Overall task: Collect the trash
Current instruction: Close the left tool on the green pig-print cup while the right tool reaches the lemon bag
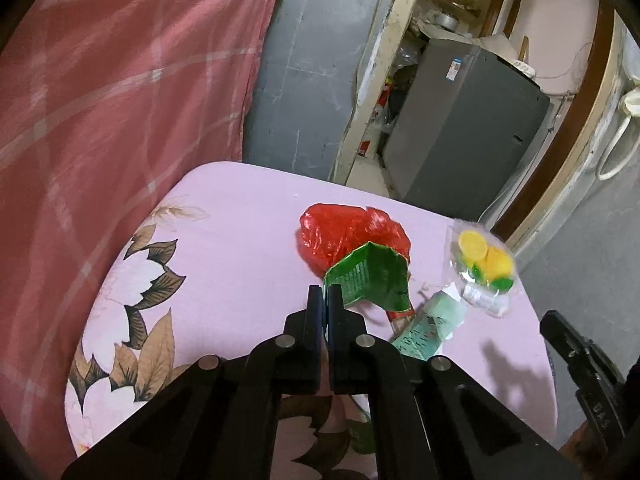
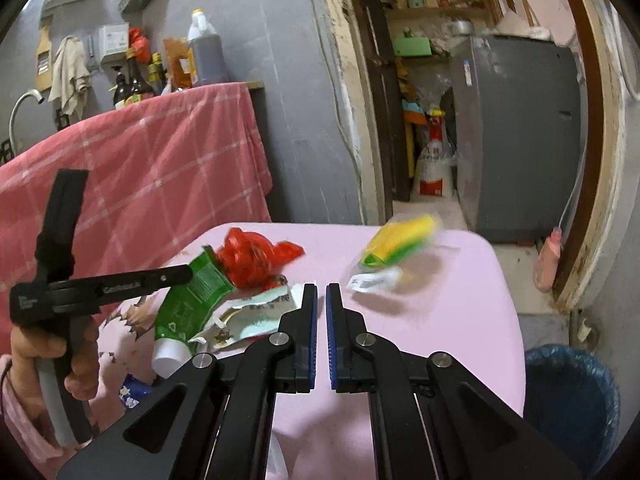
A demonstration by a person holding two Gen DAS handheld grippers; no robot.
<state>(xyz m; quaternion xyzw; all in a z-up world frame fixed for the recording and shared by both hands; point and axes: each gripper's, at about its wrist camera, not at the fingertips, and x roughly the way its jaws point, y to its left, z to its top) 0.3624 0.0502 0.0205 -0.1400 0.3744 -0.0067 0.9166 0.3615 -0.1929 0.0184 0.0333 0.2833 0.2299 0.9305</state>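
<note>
My left gripper (image 1: 325, 294) is shut on the top edge of a green pouch (image 1: 370, 280) and holds it above the pink tablecloth (image 1: 240, 240); the right wrist view shows the pouch (image 2: 192, 300) hanging from it with its white cap (image 2: 170, 360) down. A crumpled red plastic bag (image 1: 344, 232) lies behind it. A pale green torn wrapper (image 1: 428, 326) lies to its right. A clear packet of yellow and green pieces (image 1: 486, 264) lies at the right edge. My right gripper (image 2: 322, 292) is nearly shut and empty, above the table near that packet (image 2: 396, 248).
A blue bin (image 2: 568, 396) stands on the floor to the right of the table. A red checked cloth (image 1: 120, 100) hangs at the left. A grey fridge (image 1: 460, 120) stands in the doorway behind. Bottles (image 2: 200, 56) stand on a counter at the back.
</note>
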